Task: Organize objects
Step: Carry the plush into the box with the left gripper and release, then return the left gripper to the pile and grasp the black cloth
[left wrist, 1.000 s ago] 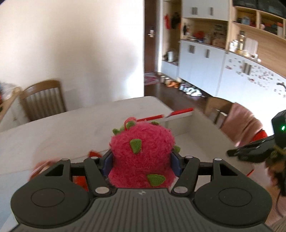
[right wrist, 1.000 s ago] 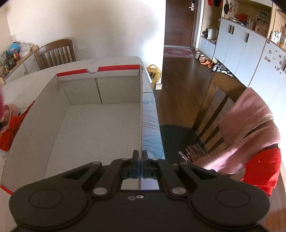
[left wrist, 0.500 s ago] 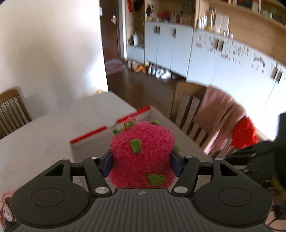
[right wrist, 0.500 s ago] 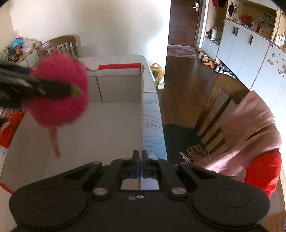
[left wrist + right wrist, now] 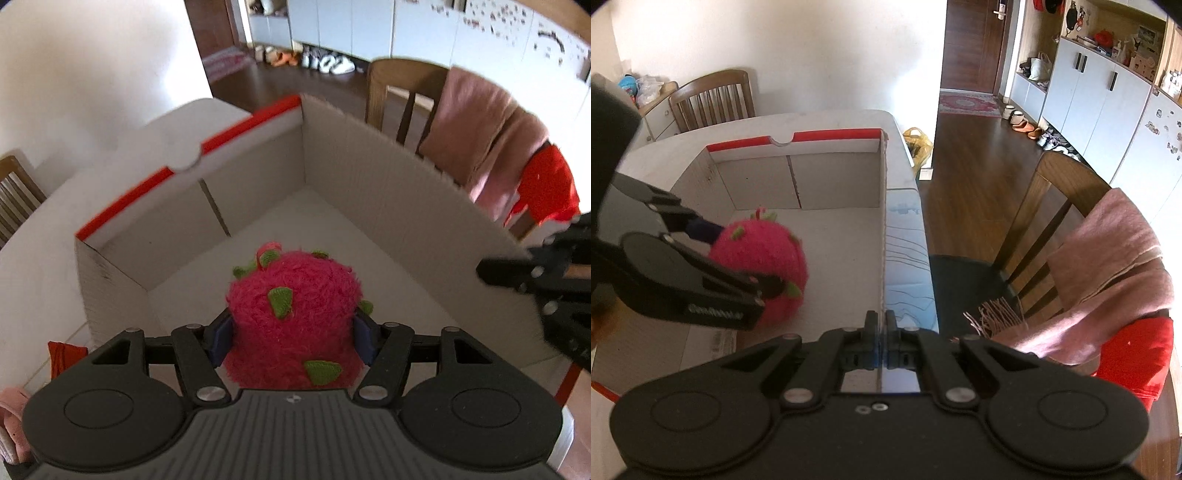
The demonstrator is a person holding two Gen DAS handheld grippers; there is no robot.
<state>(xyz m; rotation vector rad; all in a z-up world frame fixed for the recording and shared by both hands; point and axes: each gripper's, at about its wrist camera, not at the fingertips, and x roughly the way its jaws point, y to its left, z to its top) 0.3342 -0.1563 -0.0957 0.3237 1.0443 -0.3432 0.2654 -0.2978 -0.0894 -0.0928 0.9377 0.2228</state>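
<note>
Since a second ago your left gripper [image 5: 293, 332] has swung from above the table to over the open cardboard box [image 5: 388, 192], tilting downward as it came. Its blue pads [image 5: 221, 338] clamp the pink plush dragon fruit [image 5: 291, 317] from both sides, holding it above the box's pale floor, toward the near end. From your right-hand camera the plush dragon fruit [image 5: 764, 266] hangs inside the box walls, left of centre. Your right gripper [image 5: 881, 325] has not moved; its fingers are pressed together with the thin edge of the box's right wall [image 5: 884, 221] pinched between them. Beyond the box stands a wooden chair [image 5: 1049, 206] draped with a pink scarf [image 5: 1108, 273].
</note>
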